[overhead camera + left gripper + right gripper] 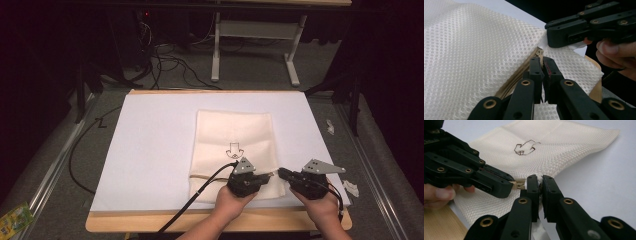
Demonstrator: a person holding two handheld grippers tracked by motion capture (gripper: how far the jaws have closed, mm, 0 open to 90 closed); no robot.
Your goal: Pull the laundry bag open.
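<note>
On the white worktop [150,150] lies a cream mesh bag [232,135], its tan zipper [517,77] running along the near edge, left to right. The left gripper [542,65] has its jaws clamped on the zipper's end, probably the pull. Just to its right, the right gripper [539,183] has its jaws pinched together on the bag's corner fabric. The zipper's long axis stretches leftward, away from both, so the left hand looks better placed to draw it.
</note>
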